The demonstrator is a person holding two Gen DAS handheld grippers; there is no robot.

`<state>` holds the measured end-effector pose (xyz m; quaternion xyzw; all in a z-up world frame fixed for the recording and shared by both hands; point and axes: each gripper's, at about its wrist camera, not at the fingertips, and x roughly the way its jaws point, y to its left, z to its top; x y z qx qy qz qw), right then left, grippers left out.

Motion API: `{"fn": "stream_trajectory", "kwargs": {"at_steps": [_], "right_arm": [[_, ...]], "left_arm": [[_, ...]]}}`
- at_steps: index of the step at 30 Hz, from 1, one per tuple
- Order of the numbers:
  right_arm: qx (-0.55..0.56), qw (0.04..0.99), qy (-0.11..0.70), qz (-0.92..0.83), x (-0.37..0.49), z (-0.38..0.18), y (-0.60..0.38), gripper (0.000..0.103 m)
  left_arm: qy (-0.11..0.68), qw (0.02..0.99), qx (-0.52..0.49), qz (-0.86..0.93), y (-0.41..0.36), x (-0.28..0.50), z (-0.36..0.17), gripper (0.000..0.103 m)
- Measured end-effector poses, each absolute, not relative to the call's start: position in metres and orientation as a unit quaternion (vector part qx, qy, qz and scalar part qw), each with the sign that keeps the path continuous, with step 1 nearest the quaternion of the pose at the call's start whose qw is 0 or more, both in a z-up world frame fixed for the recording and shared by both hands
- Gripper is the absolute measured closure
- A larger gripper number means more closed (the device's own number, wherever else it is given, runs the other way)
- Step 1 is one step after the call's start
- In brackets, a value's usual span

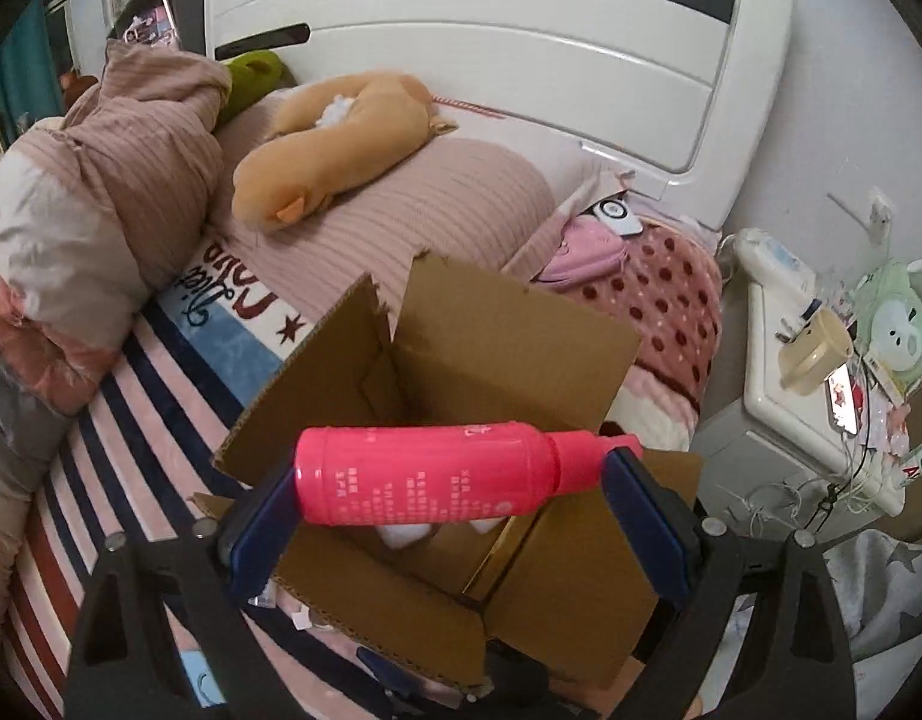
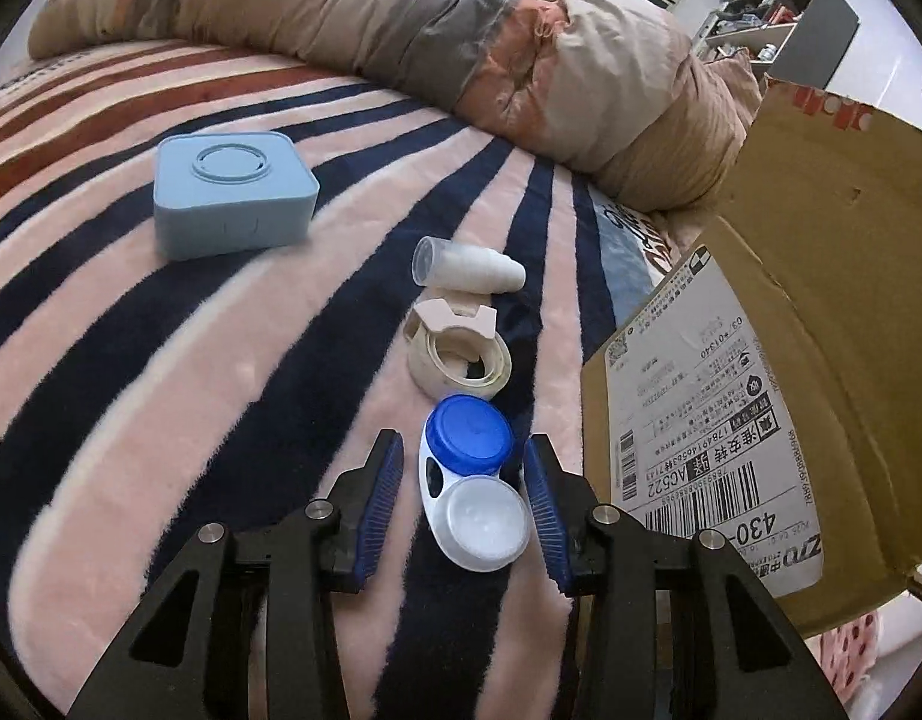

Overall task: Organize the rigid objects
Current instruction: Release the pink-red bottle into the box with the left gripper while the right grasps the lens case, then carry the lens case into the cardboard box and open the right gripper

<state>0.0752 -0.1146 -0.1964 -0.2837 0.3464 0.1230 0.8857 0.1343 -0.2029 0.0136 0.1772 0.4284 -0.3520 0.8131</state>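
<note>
Bottle (image 1: 425,474) above open box (image 1: 508,354).

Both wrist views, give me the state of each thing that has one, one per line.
Pink bottle: capped, sideways, held over the box.
Cardboard box: flaps open.
Left gripper: shut on the pink bottle.
Right gripper: open, fingers either side of the lens case.
Lens case: both caps on.
Blue square container: lid closed.

Striped pink-and-navy blanket (image 2: 161,360) covering the bed. Bunched beige quilt (image 2: 580,78) along its far edge. Orange plush toy (image 1: 341,144) lying on a pink ribbed pillow (image 1: 449,204) before the white headboard (image 1: 490,42). White nightstand (image 1: 778,396) beside the bed, carrying a beige cup (image 1: 817,357).
</note>
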Motion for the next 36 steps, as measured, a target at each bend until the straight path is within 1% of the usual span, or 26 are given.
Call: {"fn": "stream_trajectory", "kwargs": {"at_steps": [2,6,7,8,9,11,14,18,19,20,21,22,24,25,26,27,31,34,36], "right_arm": [[-0.26,0.886,0.358,0.136,0.08,-0.195,-0.118,0.079],[-0.231,0.89,0.36,0.16,0.08,-0.191,-0.123,0.079],[-0.219,0.89,0.362,0.17,0.08,-0.19,-0.125,0.079],[-0.199,0.891,0.363,0.186,0.08,-0.187,-0.129,0.079],[-0.183,0.891,0.365,0.199,0.08,-0.184,-0.131,0.079],[-0.16,0.889,0.369,0.22,0.078,-0.179,-0.132,0.085],[-0.134,0.878,0.375,0.265,0.077,-0.173,-0.129,0.086],[-0.122,0.864,0.385,0.302,0.07,-0.173,-0.124,0.085],[-0.123,0.865,0.382,0.301,0.07,-0.174,-0.125,0.076],[-0.125,0.866,0.382,0.298,0.069,-0.175,-0.126,0.056],[-0.124,0.867,0.381,0.296,0.07,-0.177,-0.127,0.047],[-0.121,0.868,0.378,0.297,0.067,-0.178,-0.13,0.041],[-0.122,0.863,0.381,0.308,0.066,-0.183,-0.132,0.043],[-0.124,0.86,0.383,0.313,0.069,-0.186,-0.131,0.052],[-0.127,0.86,0.38,0.316,0.069,-0.187,-0.131,0.066],[-0.13,0.862,0.375,0.316,0.068,-0.188,-0.13,0.074],[-0.14,0.866,0.36,0.317,0.065,-0.181,-0.126,0.075],[-0.119,0.865,0.348,0.342,0.049,-0.141,-0.128,0.075],[-0.124,0.875,0.318,0.344,0.034,-0.101,-0.136,0.075]], "left_arm": [[0.427,0.815,0.174,-0.35,-0.196,0.133,0.013,0.008],[0.418,0.825,0.151,-0.348,-0.177,0.132,0.021,0.007],[0.416,0.828,0.145,-0.348,-0.172,0.132,0.024,0.003],[0.415,0.829,0.143,-0.348,-0.169,0.132,0.025,0.001],[0.414,0.829,0.145,-0.347,-0.168,0.133,0.025,0.001],[0.415,0.83,0.151,-0.34,-0.169,0.134,0.022,0.001],[0.41,0.837,0.144,-0.333,-0.164,0.134,0.022,0.001],[0.388,0.862,0.107,-0.309,-0.128,0.131,0.036,0.001],[0.383,0.868,0.103,-0.298,-0.117,0.13,0.038,0.001],[0.378,0.876,0.104,-0.281,-0.104,0.127,0.039,0.001],[0.372,0.885,0.11,-0.259,-0.09,0.124,0.037,0.001],[0.368,0.89,0.115,-0.242,-0.08,0.122,0.034,0.001],[0.364,0.901,0.121,-0.202,-0.054,0.117,0.021,0.001],[0.369,0.903,0.113,-0.187,-0.039,0.116,0.011,0.001],[0.375,0.903,0.104,-0.181,-0.028,0.116,0.002,0.001],[0.384,0.902,0.089,-0.177,-0.014,0.115,-0.008,0.001],[0.396,0.904,0.062,-0.148,0.02,0.112,-0.039,0.001],[0.399,0.907,0.048,-0.127,0.039,0.112,-0.052,0.001],[0.402,0.906,0.034,-0.128,0.045,0.115,-0.058,0.001]]}}
